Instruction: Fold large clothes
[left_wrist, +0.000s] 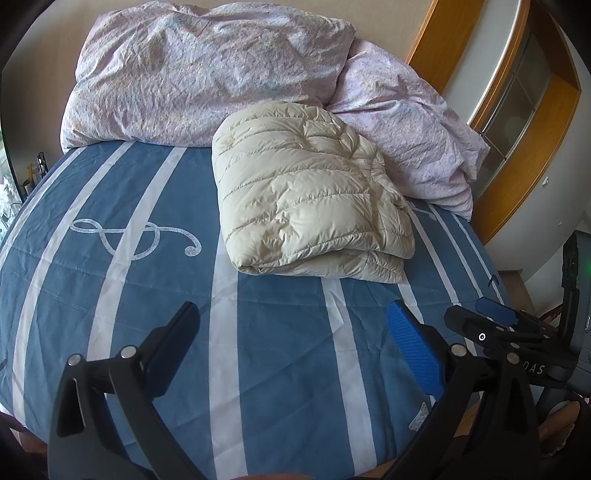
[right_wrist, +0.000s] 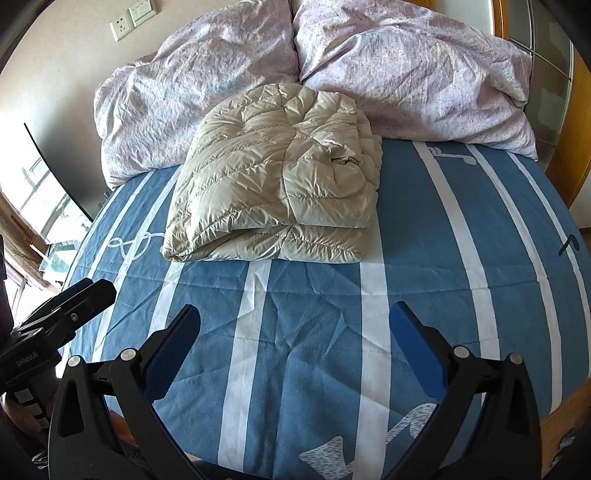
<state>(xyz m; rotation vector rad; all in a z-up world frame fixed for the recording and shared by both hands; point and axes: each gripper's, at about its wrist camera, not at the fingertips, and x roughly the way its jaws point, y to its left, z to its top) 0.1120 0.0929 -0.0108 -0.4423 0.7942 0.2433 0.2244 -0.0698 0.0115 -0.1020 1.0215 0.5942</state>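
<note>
While the folded jacket (left_wrist: 310, 199) is lying ahead near the bed's (left_wrist: 280, 369) far edge, I am holding my left claw (left_wrist: 291, 345) and right claw (right_wrist: 295, 347) empty and spread wide, both well short.

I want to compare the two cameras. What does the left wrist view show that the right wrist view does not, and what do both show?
Only the left wrist view shows the whole treble clef print on the bed cover and the right tool from the side, at its right edge.

Only the right wrist view shows the wall socket, the switch beside it, the window and the left tool from the side.

Both show the folded cream jacket lying on the striped blue bed cover, the lilac pillows behind it, and an open tool holding nothing.
</note>
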